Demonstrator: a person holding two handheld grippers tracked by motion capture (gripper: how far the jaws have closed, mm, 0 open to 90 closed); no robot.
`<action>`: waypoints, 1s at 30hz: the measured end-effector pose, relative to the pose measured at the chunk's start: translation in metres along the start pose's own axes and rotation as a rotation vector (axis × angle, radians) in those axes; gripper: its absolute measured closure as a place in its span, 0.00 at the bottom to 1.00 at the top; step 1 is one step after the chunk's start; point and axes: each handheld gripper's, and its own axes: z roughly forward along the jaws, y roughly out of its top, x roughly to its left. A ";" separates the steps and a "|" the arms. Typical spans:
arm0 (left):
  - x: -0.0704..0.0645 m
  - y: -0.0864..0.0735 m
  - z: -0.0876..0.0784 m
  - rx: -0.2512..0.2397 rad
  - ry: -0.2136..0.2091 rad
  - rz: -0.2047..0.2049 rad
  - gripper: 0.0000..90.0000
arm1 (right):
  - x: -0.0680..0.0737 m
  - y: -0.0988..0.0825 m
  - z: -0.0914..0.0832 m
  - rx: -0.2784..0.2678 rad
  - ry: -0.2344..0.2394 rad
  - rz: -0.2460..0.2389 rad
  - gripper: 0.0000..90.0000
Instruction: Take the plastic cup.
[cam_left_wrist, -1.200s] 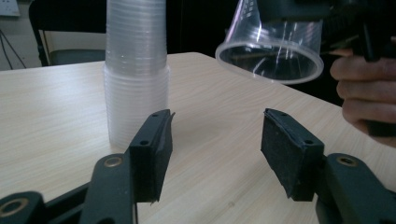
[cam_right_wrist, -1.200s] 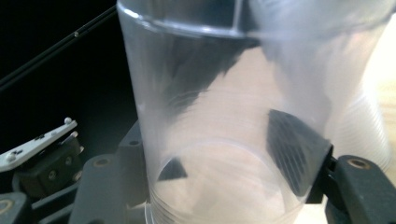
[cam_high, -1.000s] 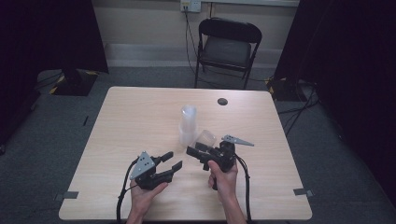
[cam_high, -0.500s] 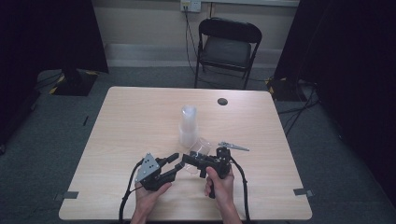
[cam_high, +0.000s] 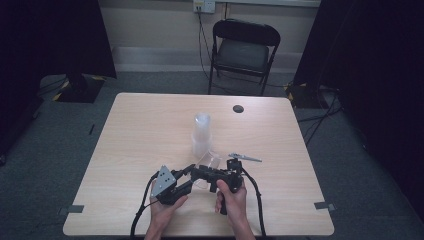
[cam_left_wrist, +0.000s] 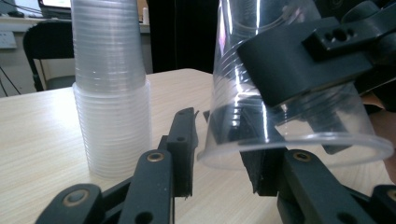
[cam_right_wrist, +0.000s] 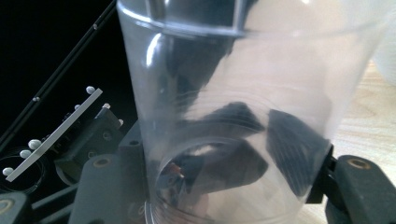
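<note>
Clear plastic cup clamped in right gripper, held above table near cup stack. Left gripper, jaws just closing around cup rim, not yet pressing. Step: handover. Next, likely: firm left grip before right release.

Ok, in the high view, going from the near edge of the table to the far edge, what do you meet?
Person's hands → the two tools with a clear cup between them → stack of clear cups → small dark disc.

Recording studio: black curtains, folding chair, lone table
</note>
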 end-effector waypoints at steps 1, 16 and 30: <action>-0.001 0.000 0.000 -0.007 0.003 -0.004 0.74 | 0.000 0.000 0.001 0.005 -0.003 0.004 0.41; -0.003 -0.003 -0.003 -0.032 0.044 -0.011 0.86 | 0.002 0.000 0.007 0.061 0.002 -0.017 0.35; -0.002 -0.005 -0.006 -0.028 0.005 -0.026 0.93 | -0.003 -0.002 0.006 0.029 -0.049 -0.045 0.14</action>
